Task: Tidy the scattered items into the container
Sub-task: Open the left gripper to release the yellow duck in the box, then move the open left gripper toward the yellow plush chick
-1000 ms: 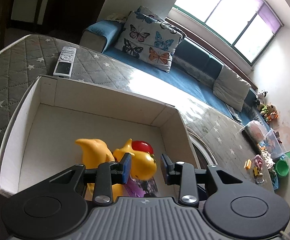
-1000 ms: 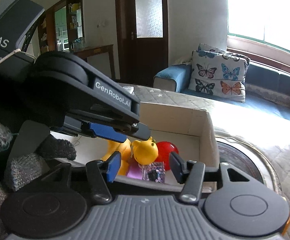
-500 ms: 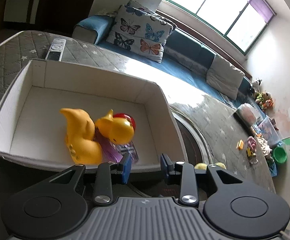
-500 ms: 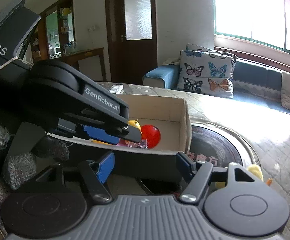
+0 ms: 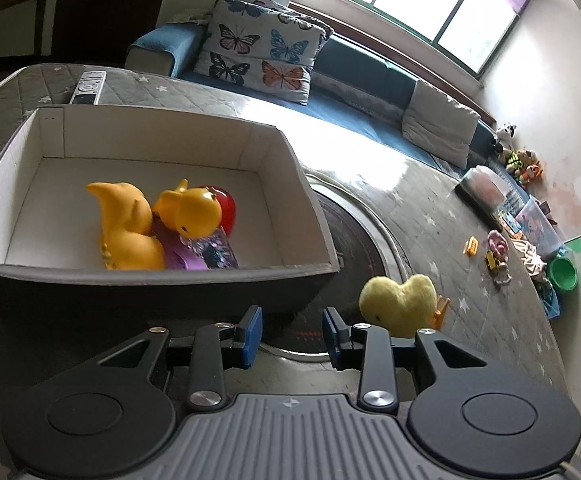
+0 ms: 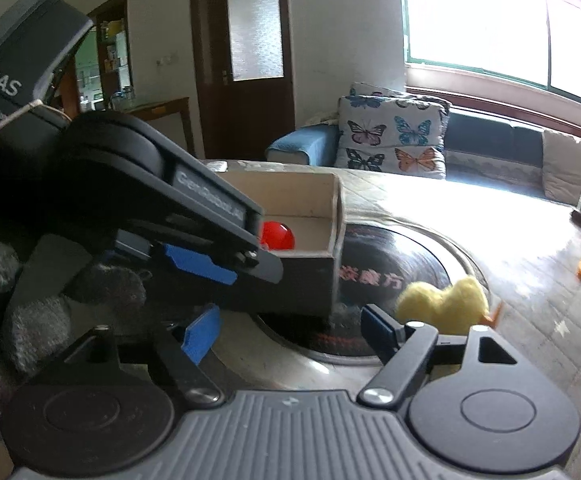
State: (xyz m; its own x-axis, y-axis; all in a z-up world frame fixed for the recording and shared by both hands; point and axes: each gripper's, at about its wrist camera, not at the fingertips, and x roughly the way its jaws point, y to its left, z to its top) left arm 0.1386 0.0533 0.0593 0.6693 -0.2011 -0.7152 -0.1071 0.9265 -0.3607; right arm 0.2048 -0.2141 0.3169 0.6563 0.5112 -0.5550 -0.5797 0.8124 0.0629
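Box (image 5: 290, 148) view just slid back as I pulled both grippers off it, fingers released and empty, orange duck (image 5: 130, 228) and red ball (image 5: 226, 208) sit inside, plush chick (image 5: 398, 304) waits on the surface beside it

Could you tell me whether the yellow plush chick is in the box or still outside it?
Outside. The plush chick lies on the table beside the box, past its right wall.
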